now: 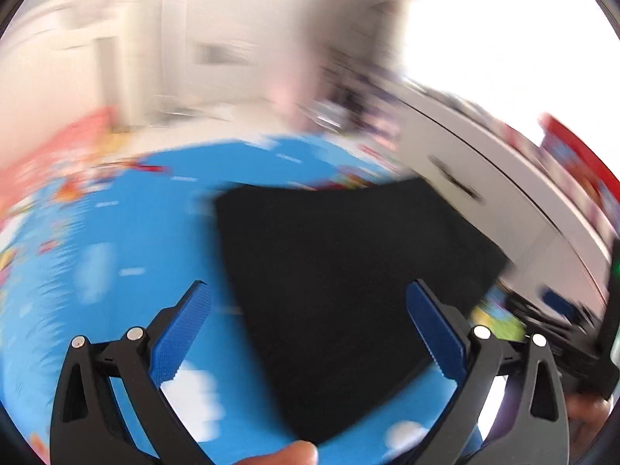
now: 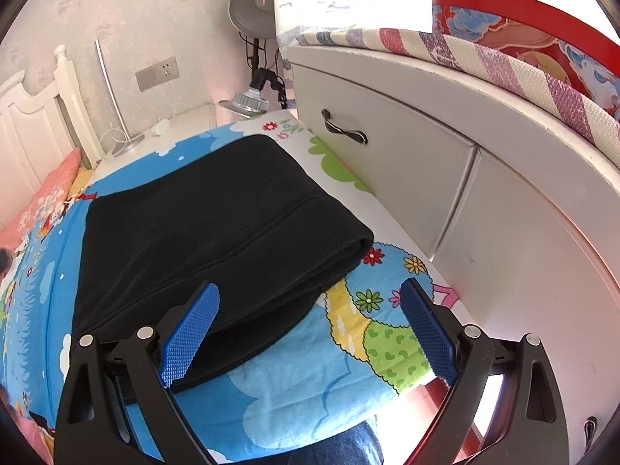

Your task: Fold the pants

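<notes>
Right gripper: our right gripper (image 2: 310, 312) hangs low over the near edge of the bed with its blue pads spread wide and nothing between them; the left pad sits over the pants' near corner, the right over bare printed sheet

Left gripper: our left gripper (image 1: 308, 323) is likewise released, jaws wide apart, raised above the cloth and looking down on it; its view is streaked with motion blur, so we cannot tell fine detail there

Pants: the black pants (image 2: 209, 228) lie folded in a flat, layered rectangle on the cartoon bedsheet (image 2: 294, 383), with a rounded fold edge on the side facing the white drawer unit (image 2: 407, 162) and a seam running along the top layer

Handling: we judge the fabric soft, thick and light, fleece-like; it will drape and sag rather than hold shape, and the layers may slide apart if only the top one is pinched

Where to grip: the near corners or the rounded fold edge look best to us, taking all the layers at once

Progress: by our reading the fold is largely made, with one more fold or a smoothing pass possibly left

Beyond: the drawer unit stands close beside the bed on the right; a white headboard (image 2: 27, 124) and a pink pillow (image 2: 54, 186) lie at the far left, a wall socket (image 2: 157, 73) behind
</notes>
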`<state>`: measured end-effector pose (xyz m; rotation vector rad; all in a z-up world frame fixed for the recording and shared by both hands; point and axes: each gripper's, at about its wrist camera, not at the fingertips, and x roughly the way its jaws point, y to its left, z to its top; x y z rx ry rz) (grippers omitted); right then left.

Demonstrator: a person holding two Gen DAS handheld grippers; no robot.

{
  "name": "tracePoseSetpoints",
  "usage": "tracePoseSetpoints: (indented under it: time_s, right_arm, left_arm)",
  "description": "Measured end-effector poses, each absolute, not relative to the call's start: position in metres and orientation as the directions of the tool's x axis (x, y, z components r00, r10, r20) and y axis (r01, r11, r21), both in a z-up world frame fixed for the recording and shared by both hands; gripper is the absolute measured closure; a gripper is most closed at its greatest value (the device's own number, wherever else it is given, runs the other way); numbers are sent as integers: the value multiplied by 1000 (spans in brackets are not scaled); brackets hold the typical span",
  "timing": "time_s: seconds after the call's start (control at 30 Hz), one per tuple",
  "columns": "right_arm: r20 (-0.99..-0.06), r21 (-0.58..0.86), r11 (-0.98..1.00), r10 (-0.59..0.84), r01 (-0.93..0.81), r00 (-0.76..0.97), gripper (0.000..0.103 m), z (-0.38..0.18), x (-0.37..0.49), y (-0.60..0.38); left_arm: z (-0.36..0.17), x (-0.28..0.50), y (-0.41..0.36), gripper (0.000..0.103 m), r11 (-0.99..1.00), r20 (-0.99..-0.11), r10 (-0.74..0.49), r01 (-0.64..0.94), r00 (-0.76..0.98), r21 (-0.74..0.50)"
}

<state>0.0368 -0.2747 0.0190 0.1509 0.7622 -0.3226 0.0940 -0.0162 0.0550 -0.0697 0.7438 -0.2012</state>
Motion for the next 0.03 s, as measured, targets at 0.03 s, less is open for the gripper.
tracePoseSetpoints:
  time_s: [0.03]
  right_arm:
    - [-692, 16, 941, -235, 339, 683, 12, 18, 37, -274]
  left_arm:
    - [59, 86, 25, 2, 990, -639, -110, 26, 761, -138]
